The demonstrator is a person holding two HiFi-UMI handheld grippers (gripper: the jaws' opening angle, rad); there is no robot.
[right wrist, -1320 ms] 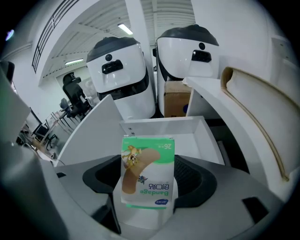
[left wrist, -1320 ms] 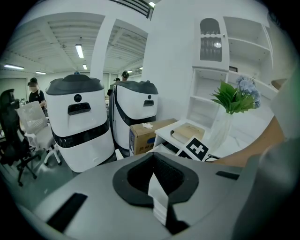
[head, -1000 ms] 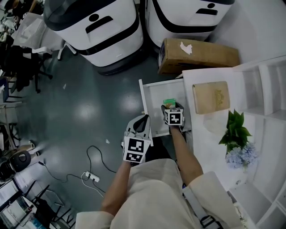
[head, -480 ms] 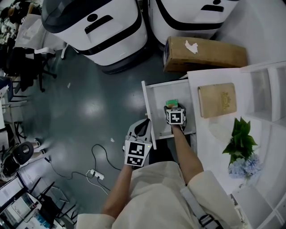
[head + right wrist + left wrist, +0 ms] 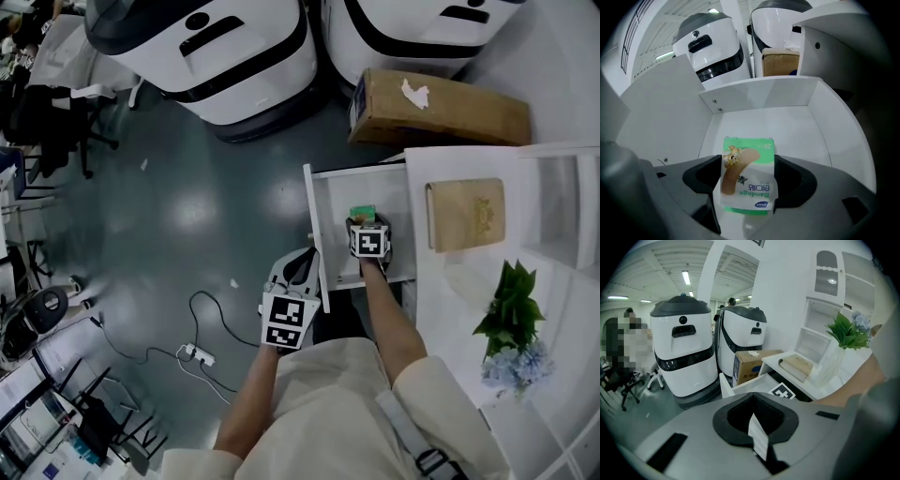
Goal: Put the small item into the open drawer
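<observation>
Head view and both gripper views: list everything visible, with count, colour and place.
bandage box: 1, green and white, clamped in the right gripper above the drawer floor
drawer: 1, white, open, pulled out of the desk
desk: 1, white, at right
book: 1, tan, flat on the desk
plant: 1, green with pale blue flowers, on the desk
cardboard box: 1, brown, on the floor beyond the drawer
machines: 2, white and black, on the floor
power strip: 1, white, on the floor
left gripper: grey, shut, beside the drawer front
right gripper: grey, inside the drawer
</observation>
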